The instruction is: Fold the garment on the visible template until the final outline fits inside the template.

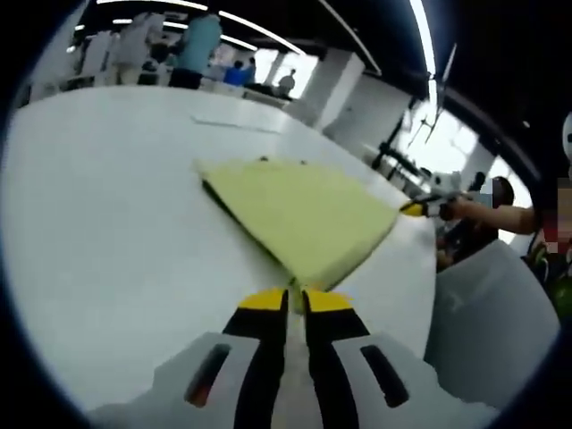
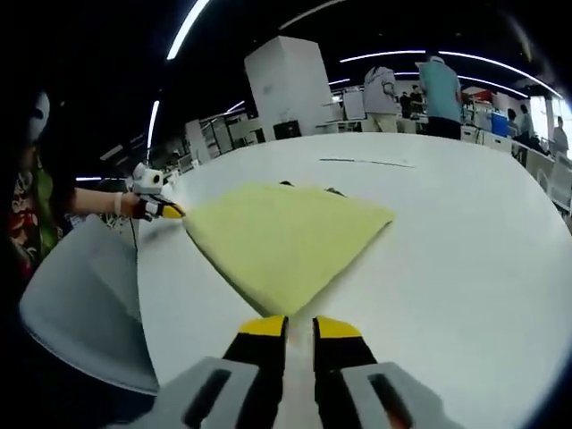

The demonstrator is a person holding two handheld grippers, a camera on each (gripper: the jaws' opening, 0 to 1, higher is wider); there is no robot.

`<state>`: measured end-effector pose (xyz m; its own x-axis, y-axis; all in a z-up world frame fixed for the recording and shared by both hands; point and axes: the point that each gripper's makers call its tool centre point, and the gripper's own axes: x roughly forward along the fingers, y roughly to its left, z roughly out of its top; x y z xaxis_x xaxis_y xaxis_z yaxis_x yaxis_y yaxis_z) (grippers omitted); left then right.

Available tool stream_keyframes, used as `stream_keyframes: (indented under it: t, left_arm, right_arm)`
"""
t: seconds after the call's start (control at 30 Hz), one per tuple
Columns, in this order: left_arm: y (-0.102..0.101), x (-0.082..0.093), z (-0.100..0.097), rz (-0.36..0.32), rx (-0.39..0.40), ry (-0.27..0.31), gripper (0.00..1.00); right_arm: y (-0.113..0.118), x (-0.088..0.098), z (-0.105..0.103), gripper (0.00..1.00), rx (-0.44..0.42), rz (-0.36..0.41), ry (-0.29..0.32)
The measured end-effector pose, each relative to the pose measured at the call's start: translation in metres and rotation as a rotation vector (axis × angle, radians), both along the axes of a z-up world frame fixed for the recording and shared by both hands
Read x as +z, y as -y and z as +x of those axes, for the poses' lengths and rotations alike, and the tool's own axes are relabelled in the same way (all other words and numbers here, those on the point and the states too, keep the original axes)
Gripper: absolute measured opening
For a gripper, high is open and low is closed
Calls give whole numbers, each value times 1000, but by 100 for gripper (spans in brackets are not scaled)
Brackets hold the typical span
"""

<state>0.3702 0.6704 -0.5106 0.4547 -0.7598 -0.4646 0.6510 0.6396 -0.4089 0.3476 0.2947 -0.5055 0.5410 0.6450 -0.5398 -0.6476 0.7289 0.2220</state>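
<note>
A pale yellow-green garment point(image 1: 299, 214) lies folded flat on the white table point(image 1: 116, 241). Its near corner runs down between the yellow tips of my left gripper point(image 1: 298, 299), which is shut on it. In the left gripper view my right gripper point(image 1: 420, 209) holds the garment's far right corner. In the right gripper view the garment point(image 2: 281, 232) narrows to a corner at my right gripper point(image 2: 299, 326), shut on that corner, while my left gripper point(image 2: 166, 212) pinches the left corner. A dark strip point(image 1: 234, 223) shows under the garment's left edge; small dark bits point(image 2: 284, 184) peek out at its far edge.
The table's edge point(image 1: 429, 295) drops off close to the right of the garment, with a grey chair point(image 2: 80, 304) beside it. A thin dark line point(image 2: 366, 162) marks the table farther back. People and desks stand beyond the far end of the table.
</note>
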Motion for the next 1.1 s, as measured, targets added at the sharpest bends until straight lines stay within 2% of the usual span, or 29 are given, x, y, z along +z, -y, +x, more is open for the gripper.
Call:
stream_keyframes:
  t: [0.23, 0.3, 0.47, 0.53, 0.63, 0.67, 0.73, 0.83, 1.1]
  left_arm:
    - [-8, 26, 15, -64, 74, 72, 26]
    - [-3, 37, 17, -72, 84, 96, 38]
    - [3, 45, 13, -60, 74, 132, 61]
    - [3, 45, 12, -49, 71, 142, 70]
    - [2, 40, 10, -24, 69, 148, 94]
    - [2, 38, 10, -20, 69, 150, 97]
    - [-2, 34, 7, 19, 55, 158, 98]
    - [-1, 32, 6, 1, 60, 142, 99]
    - [-3, 33, 7, 2, 64, 153, 99]
  right_arm:
    - [-7, 19, 3, 37, -24, 37, 55]
    - [-11, 21, 2, 43, -19, 43, 60]
    - [-15, 19, -2, 63, -21, 31, 46]
    - [-14, 20, -2, 75, -33, 22, 59]
    - [-14, 21, -1, 94, -46, 23, 67]
    - [-13, 21, -1, 100, -53, 24, 61]
    - [-11, 19, -3, 100, -61, 13, 52]
    - [-10, 19, -3, 100, -75, 12, 56]
    - [-9, 21, -9, 100, -93, 34, 58]
